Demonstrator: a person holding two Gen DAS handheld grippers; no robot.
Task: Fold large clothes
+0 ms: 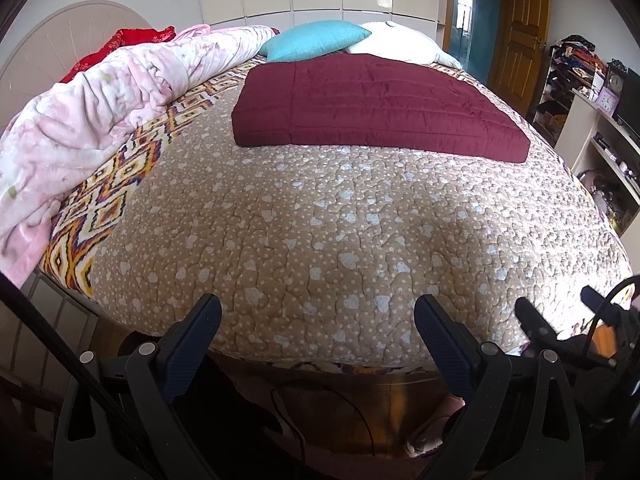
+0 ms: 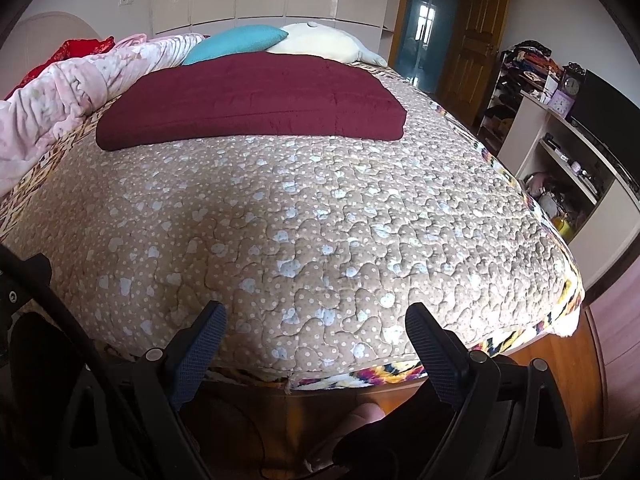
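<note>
With both my left gripper and right gripper spread empty at the bed's near edge, the quilt lies well ahead, long axis crosswise, neither nearer.

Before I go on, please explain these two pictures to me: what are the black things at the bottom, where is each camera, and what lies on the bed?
No robot arm is here: a person holds a two-finger gripper in each hand, with a fisheye camera on each looking forward along its fingers. One picture is from the left gripper, the other from the right gripper. Both are open and hold nothing. On the beige quilted bedspread lies a folded maroon padded garment. Behind it are a teal pillow and a white pillow; a pink blanket is bunched along the left edge.
</note>
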